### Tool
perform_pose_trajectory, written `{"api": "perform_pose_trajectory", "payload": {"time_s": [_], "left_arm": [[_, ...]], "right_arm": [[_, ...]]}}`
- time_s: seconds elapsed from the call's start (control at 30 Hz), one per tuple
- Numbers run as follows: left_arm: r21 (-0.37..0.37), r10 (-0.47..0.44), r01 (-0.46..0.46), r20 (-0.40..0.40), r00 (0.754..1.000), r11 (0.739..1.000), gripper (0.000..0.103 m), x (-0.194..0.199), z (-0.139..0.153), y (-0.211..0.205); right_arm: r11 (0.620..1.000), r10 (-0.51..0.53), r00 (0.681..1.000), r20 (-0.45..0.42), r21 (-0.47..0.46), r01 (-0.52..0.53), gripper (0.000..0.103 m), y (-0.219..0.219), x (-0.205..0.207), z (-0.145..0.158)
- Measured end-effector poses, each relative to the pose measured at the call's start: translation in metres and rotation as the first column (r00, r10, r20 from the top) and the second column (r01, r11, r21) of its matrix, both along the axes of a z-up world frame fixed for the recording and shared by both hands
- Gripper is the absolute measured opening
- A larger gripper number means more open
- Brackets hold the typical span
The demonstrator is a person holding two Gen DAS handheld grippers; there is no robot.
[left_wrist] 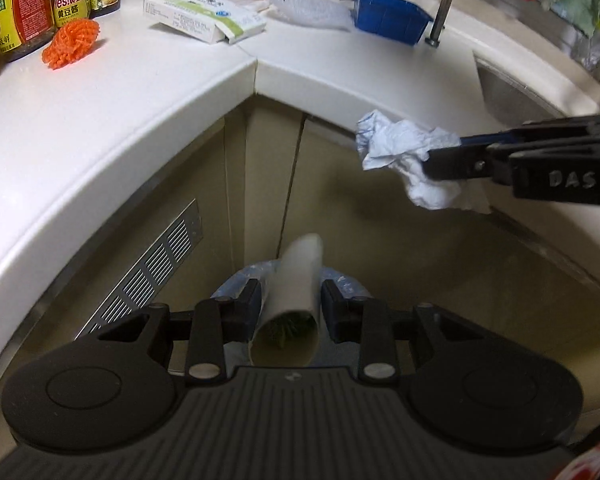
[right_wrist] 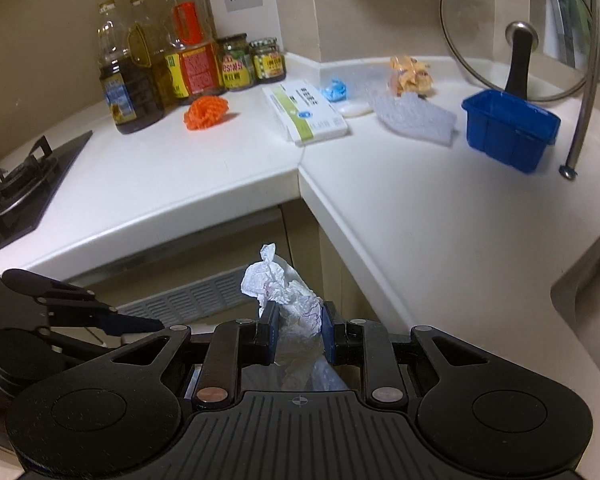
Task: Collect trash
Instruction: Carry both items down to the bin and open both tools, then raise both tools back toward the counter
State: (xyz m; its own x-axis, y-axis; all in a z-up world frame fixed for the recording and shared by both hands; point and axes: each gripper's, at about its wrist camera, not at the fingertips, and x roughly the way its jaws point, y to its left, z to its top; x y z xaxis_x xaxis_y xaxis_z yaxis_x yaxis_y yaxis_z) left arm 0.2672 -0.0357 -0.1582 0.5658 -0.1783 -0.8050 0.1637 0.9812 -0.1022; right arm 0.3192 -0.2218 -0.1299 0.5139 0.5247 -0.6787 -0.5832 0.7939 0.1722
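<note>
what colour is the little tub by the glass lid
Blue. The tub shows best in the right wrist view, on the white counter in front of the lid.
</note>
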Motion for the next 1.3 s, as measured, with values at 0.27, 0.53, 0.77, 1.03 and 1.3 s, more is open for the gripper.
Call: {"api": "perform_pose_trajectory", "payload": {"time_s": [0.27,0.53,0.77,1.03,1.3], "left_arm": [[0.009,-0.015,0.015,-0.001,1.000,1.000,0.044,-0.016,-0.005,-0.003],[0.052,0.033,-0.033,-0.013,0.999,0.998,0.044,-0.031,-0.005,0.017],[0.057,0.083,-0.082,-0.006,0.997,0.995,0.044,-0.029,-0.004,0.035],[0.052,0.091,-0.091,0.000,0.996,0.995,0.044,-0.024,-0.002,0.039],[0.045,0.104,-0.104,0.002,0.995,0.994,0.044,-0.020,0.000,0.041]], "right_arm": [[1.000,0.003,1.000,-0.031,-0.018,-0.003,0.023,-0.003,-0.005,-0.011],[0.999,0.024,0.997,-0.073,-0.042,-0.027,0.023,0.004,-0.005,-0.025],[0.997,0.051,0.992,-0.116,-0.045,-0.057,0.023,0.013,-0.004,-0.034],[0.998,0.064,0.978,-0.198,0.023,-0.061,0.048,0.015,0.003,-0.043],[0.999,0.047,0.980,-0.191,0.022,-0.044,0.061,0.012,0.005,-0.038]]}}
